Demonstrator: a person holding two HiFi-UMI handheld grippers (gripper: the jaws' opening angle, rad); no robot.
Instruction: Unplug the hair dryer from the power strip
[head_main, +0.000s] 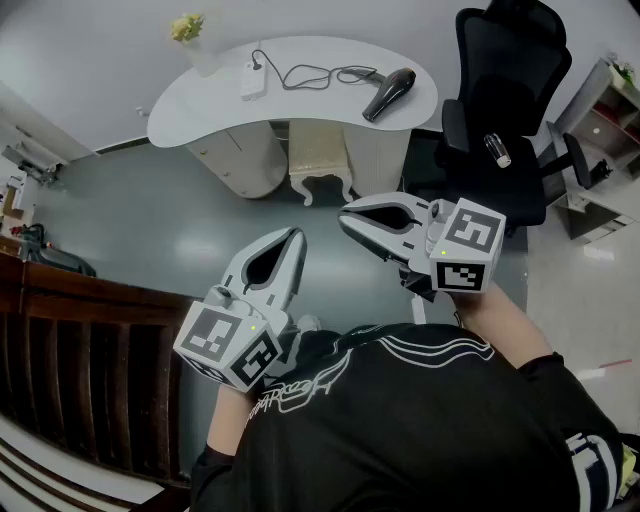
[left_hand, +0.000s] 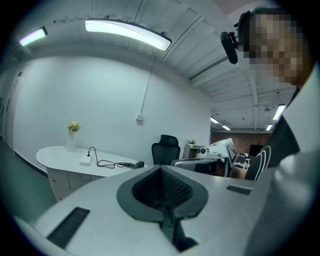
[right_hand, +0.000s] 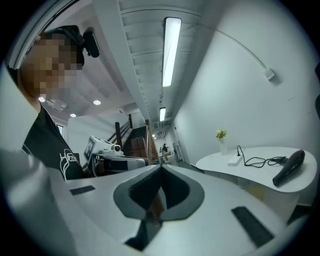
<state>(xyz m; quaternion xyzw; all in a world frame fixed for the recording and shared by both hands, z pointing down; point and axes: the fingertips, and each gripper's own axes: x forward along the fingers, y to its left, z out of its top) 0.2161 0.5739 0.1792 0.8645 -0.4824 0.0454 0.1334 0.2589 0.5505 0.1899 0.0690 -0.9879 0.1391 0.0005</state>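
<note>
A black hair dryer (head_main: 389, 92) lies on the right part of a white curved table (head_main: 200, 100), far ahead of me. Its black cord (head_main: 315, 74) loops left to a plug in a white power strip (head_main: 253, 79). My left gripper (head_main: 296, 236) is shut and empty, held low over the grey floor. My right gripper (head_main: 345, 214) is shut too, its tips turned left toward the other one. Both stay well short of the table. The left gripper view shows the power strip (left_hand: 86, 161) and hair dryer (left_hand: 138, 164) in the distance; the right gripper view shows the hair dryer (right_hand: 289, 167) and strip (right_hand: 234, 161).
A vase with yellow flowers (head_main: 190, 38) stands at the table's back left. A black office chair (head_main: 500, 120) is right of the table, with a shelf unit (head_main: 600, 120) beyond. A white stool (head_main: 320, 160) sits under the table. A dark wooden railing (head_main: 70, 330) runs along the left.
</note>
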